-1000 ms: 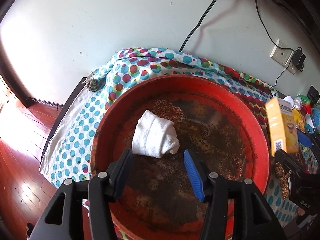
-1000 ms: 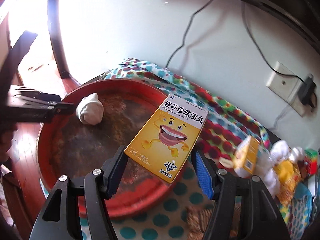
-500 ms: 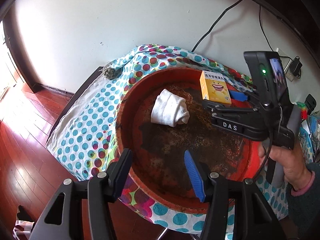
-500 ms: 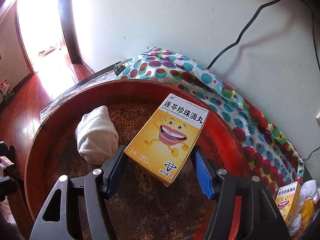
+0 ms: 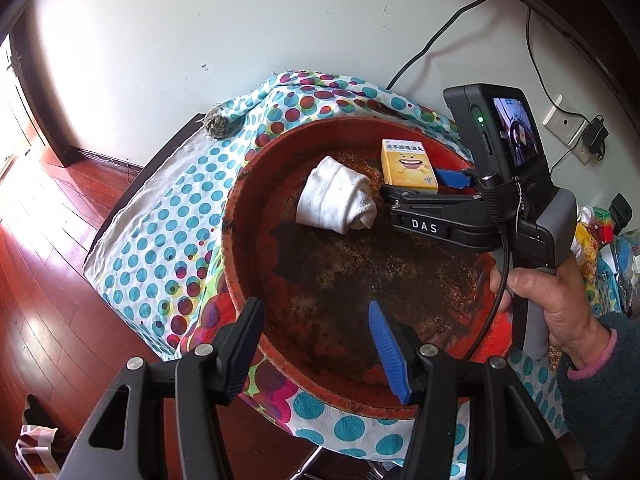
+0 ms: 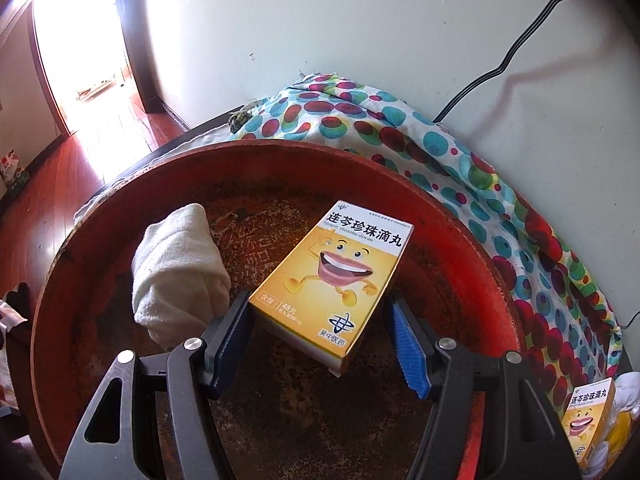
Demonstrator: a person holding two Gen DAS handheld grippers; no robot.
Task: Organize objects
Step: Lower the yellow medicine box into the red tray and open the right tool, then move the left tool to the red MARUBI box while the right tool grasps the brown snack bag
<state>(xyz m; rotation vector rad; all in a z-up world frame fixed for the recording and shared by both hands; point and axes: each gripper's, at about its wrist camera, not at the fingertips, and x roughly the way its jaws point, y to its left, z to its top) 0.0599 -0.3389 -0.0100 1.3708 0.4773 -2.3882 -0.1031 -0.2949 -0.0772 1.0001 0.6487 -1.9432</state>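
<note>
The yellow medicine box (image 6: 332, 280) is being released onto the floor of the red basin (image 6: 460, 240), just beside the rolled white cloth (image 6: 176, 268) and toward the basin's far wall. It is lying between the fingers of the right gripper (image 6: 320, 336), its long axis running away from them and slanted toward the far right. The right jaws are opening: the black pad appears to be touching the box's near corner, while a clear gap is being shown at the blue pad. The left gripper (image 5: 316, 344) is being held over the basin's near rim, jaws wide and holding nothing, well apart from the box. One cloth and one box are counted in the basin; a second matching box (image 6: 588, 416) is lying outside the basin.
</note>
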